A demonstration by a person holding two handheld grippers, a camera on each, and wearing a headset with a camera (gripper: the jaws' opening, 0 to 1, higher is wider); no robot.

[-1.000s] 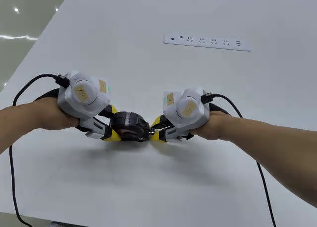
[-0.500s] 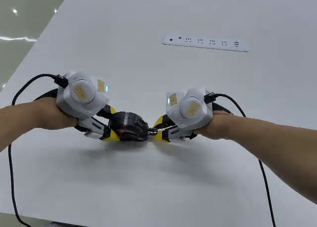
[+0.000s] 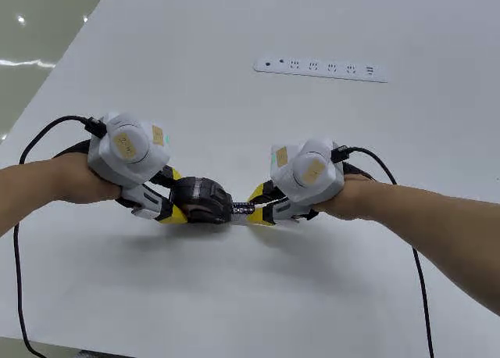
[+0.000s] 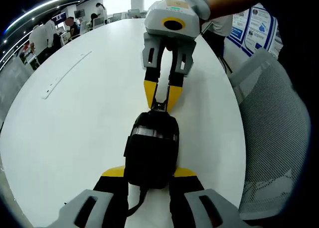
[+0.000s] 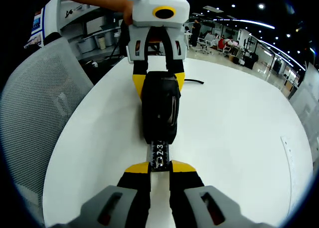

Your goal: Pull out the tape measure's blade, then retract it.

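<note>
An open-plan office: a grey mesh chair (image 5: pixel 45 103) stands beside the right gripper (image 5: pixel 160 167), and people (image 5: pixel 224 41) sit far ahead under long ceiling strip lights (image 5: pixel 251 23).

The tape measure (image 3: pixel 201 200) has a black, rounded case with a grey band across it. It sits low at the white tabletop (image 3: pixel 234 100), with its rear clamped between the yellow-tipped jaws of the left gripper (image 3: pixel 173 195). A short stretch of blade (image 3: pixel 243 209) is drawn out of its mouth. The blade is pale with black marks, lies level and straight, and its end is pinched by the right gripper (image 3: pixel 262 206).
</note>
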